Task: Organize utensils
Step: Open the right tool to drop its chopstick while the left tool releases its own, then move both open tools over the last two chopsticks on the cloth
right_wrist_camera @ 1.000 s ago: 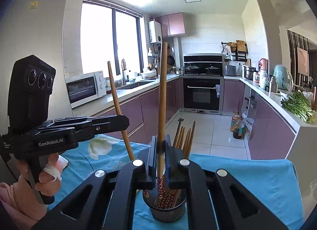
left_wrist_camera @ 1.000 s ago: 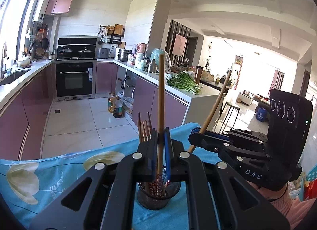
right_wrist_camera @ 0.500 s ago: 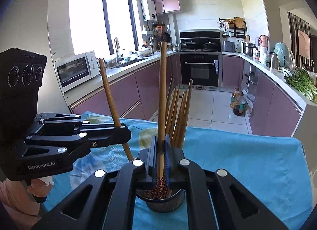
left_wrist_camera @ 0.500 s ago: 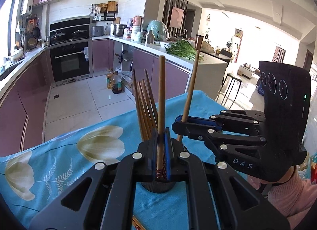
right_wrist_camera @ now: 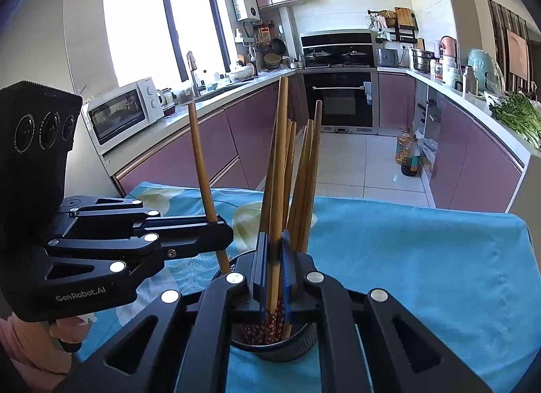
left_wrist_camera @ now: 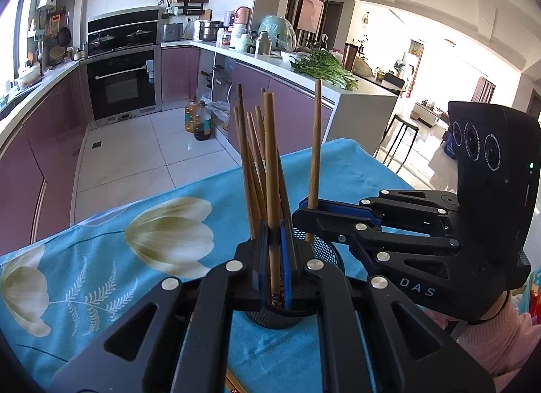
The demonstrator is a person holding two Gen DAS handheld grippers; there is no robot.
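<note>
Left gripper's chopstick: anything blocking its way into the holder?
Nothing solid. The left gripper holds its chopstick upright over the mesh holder. Only the chopsticks already inside and the right gripper's chopstick crowd the opening.

Both grippers side by side, angled down: left gripper (left_wrist_camera: 275, 257) & right gripper (right_wrist_camera: 275, 268) jaws clamped tight.

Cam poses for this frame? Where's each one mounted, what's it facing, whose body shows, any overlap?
Left wrist: on the left gripper, angled down at the mesh holder; shows the right gripper and a pink sleeve.
Right wrist: on the right gripper, facing the holder and window side; shows the left gripper and a hand.
Shared: holder, both chopsticks, blue cloth, oven.
</note>
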